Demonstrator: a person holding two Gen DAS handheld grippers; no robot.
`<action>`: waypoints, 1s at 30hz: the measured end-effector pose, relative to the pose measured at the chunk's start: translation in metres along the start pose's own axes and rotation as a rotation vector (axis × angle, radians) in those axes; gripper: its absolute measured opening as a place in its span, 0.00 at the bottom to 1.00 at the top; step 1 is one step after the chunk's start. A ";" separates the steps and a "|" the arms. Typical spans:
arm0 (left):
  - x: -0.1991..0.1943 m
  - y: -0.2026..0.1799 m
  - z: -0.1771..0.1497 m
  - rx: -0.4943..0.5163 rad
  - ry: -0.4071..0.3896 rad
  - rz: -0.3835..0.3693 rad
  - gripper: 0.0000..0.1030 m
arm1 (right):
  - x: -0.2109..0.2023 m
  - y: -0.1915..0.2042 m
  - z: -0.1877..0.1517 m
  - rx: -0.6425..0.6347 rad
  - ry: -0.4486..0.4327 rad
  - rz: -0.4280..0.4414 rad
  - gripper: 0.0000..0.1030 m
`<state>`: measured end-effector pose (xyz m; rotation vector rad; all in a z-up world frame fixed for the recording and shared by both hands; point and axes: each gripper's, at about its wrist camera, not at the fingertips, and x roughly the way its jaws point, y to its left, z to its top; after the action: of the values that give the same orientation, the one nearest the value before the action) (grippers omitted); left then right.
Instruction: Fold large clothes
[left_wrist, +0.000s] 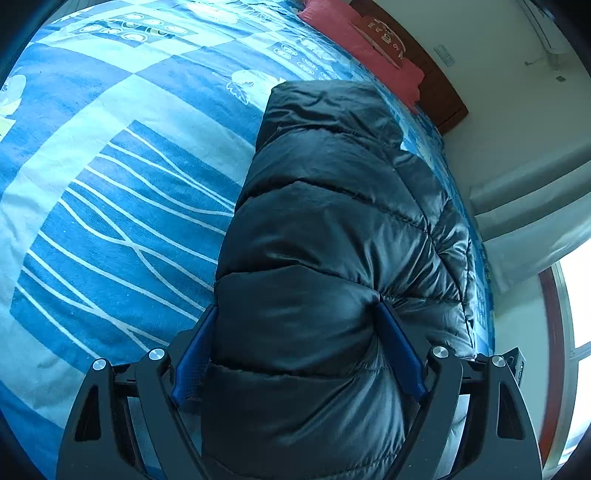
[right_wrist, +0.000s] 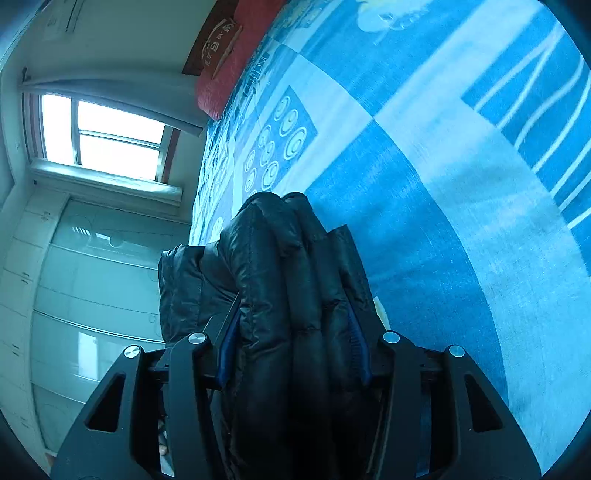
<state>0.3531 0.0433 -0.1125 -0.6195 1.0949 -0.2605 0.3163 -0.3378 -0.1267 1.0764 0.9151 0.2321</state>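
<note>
Left gripper (left_wrist: 297, 306): jaws set wide, both blue pads pressed into the sides of a thick fold of the black jacket (left_wrist: 332, 229). The padding bulges between and past the fingers; the grip appears firm.

Right gripper (right_wrist: 293, 314): jaws about half open, closed on a bunched, layered edge of the same jacket, several quilted folds stacked between the pads. Held.

Position of the jacket: in the left view it runs straight ahead from the fingers, its long axis in line with the gripper, its far end resting on the bed (left_wrist: 110, 184) short of the red pillow (left_wrist: 369, 48). In the right view the bundle stands up from the fingers, with the bedspread behind and to the right, and the window (right_wrist: 107, 136) to the left.

Judgement: both hands hold the jacket, so neither is the nearer. The fold looks well advanced, the garment already doubled into a narrow bundle. The coming move likely turns on the long axis: carrying the held end forward along it toward the far end, both hands level to avoid skew.
</note>
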 end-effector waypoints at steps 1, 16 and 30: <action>0.002 0.000 0.000 0.004 -0.001 0.004 0.81 | -0.001 0.001 -0.002 -0.003 -0.001 -0.002 0.45; 0.005 -0.001 -0.003 0.026 -0.015 0.014 0.81 | 0.001 0.005 -0.010 -0.022 -0.019 -0.004 0.44; -0.003 0.014 0.005 0.002 0.011 -0.058 0.82 | -0.016 0.006 -0.012 0.012 -0.041 0.046 0.63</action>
<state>0.3545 0.0570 -0.1170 -0.6494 1.0887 -0.3155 0.2991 -0.3357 -0.1154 1.1101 0.8567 0.2417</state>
